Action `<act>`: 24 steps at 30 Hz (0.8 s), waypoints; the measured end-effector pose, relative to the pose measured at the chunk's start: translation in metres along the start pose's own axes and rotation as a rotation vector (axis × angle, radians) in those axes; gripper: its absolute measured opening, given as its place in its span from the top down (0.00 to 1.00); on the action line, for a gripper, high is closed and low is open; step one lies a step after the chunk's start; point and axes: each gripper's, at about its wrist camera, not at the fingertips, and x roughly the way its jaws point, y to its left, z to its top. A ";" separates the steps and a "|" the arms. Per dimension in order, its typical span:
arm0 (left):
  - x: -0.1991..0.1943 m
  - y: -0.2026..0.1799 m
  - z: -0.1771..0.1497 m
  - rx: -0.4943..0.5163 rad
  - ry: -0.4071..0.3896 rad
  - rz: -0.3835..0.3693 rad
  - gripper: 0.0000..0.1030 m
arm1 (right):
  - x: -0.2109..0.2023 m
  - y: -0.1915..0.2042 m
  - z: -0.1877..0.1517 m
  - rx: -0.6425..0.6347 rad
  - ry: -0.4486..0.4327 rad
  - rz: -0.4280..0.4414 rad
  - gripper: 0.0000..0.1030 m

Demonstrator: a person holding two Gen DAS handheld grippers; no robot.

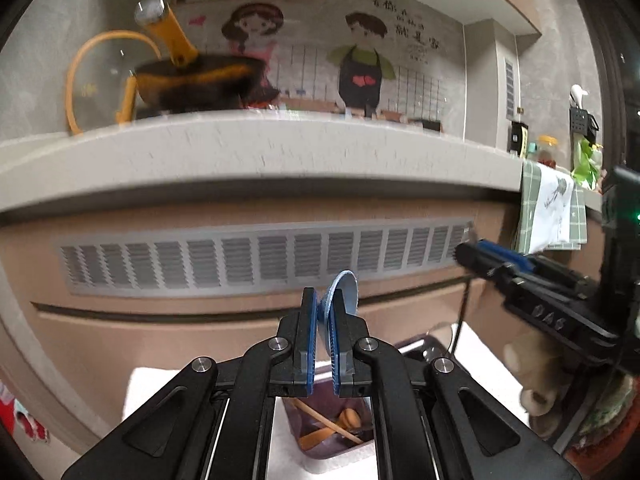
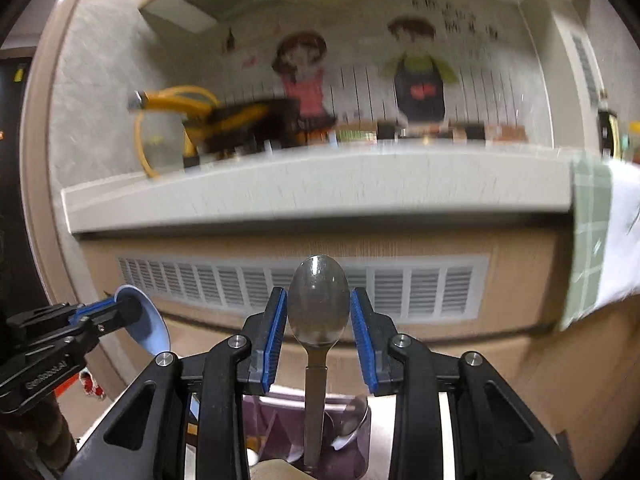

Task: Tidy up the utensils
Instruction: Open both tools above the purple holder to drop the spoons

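My left gripper (image 1: pixel 324 300) is shut on the bowl of a light blue spoon (image 1: pixel 344 286), held up in front of a cabinet vent. In the right wrist view the same left gripper (image 2: pixel 128 306) and blue spoon (image 2: pixel 150 330) show at the left. My right gripper (image 2: pixel 319 294) grips a metal spoon (image 2: pixel 319 312) by the edges of its bowl, with the handle hanging straight down. The right gripper (image 1: pixel 466 254) also shows at the right of the left wrist view. Below both sits a purple translucent container (image 1: pixel 320 454) with wooden utensils (image 1: pixel 344 424) in it.
A pale countertop edge (image 1: pixel 280 160) runs across above a slatted vent (image 1: pixel 260 260). A dark pan with an orange handle (image 1: pixel 192 76) and a glass lid stand on it. A green checked towel (image 1: pixel 552 208) hangs at the right. More metal spoons (image 2: pixel 352 420) lie in the container.
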 end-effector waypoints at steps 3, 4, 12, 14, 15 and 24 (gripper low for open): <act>0.018 -0.001 -0.015 0.001 0.038 -0.016 0.94 | 0.022 -0.004 -0.020 0.023 0.061 0.008 0.71; 0.021 -0.002 -0.021 -0.002 0.048 -0.026 0.94 | 0.027 -0.005 -0.026 0.033 0.083 0.016 0.71; 0.046 -0.016 -0.059 -0.001 0.151 -0.115 0.70 | 0.050 -0.004 -0.079 0.013 0.305 0.053 0.71; 0.037 -0.016 -0.059 -0.017 0.131 -0.119 0.59 | 0.046 -0.004 -0.082 0.014 0.328 0.071 0.70; 0.025 -0.014 -0.058 -0.035 0.110 -0.116 0.59 | 0.041 -0.004 -0.082 0.009 0.319 0.059 0.70; -0.080 -0.027 -0.096 -0.075 0.082 0.034 0.58 | -0.084 0.004 -0.098 0.045 0.120 0.075 0.69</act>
